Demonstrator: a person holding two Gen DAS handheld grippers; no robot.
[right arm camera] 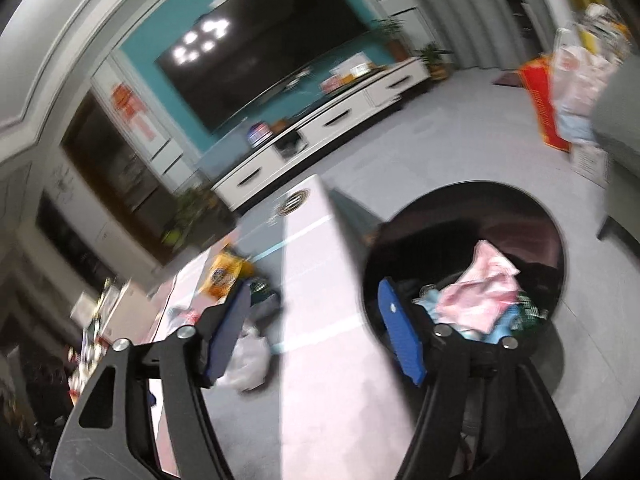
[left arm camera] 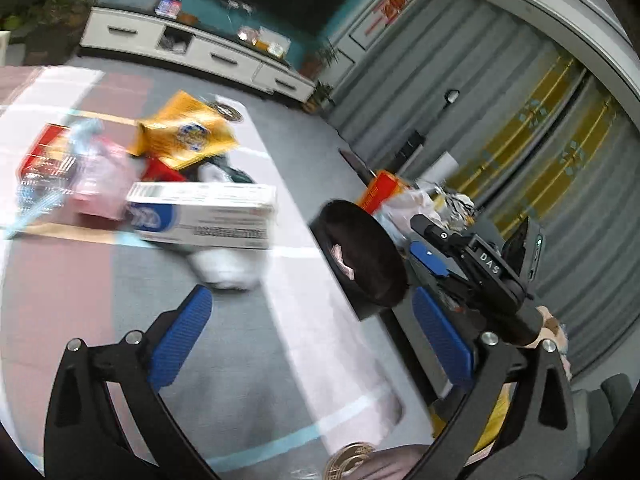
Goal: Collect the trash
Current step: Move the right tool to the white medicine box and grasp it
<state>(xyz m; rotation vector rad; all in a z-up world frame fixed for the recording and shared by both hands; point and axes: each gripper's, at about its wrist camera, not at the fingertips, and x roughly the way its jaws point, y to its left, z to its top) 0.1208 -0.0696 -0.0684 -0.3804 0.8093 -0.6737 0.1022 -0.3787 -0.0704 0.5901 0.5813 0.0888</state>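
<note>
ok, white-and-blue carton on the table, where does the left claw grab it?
Take the white-and-blue carton across its narrow width near mid-length, coming from above. It lies flat and long, nearest of the pile, with its top face clear. The left claw is open and empty. The view is blurred, so this is a judgement.

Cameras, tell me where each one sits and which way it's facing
Left wrist: on the left gripper, looking down over the trash pile with the white box; open blue pads, plus the right gripper beside the black bin.
Right wrist: on the right gripper, facing the television and the bin holding pink trash; open blue pads show.
Shared: the bin, the yellow packet, the white cabinet.
</note>
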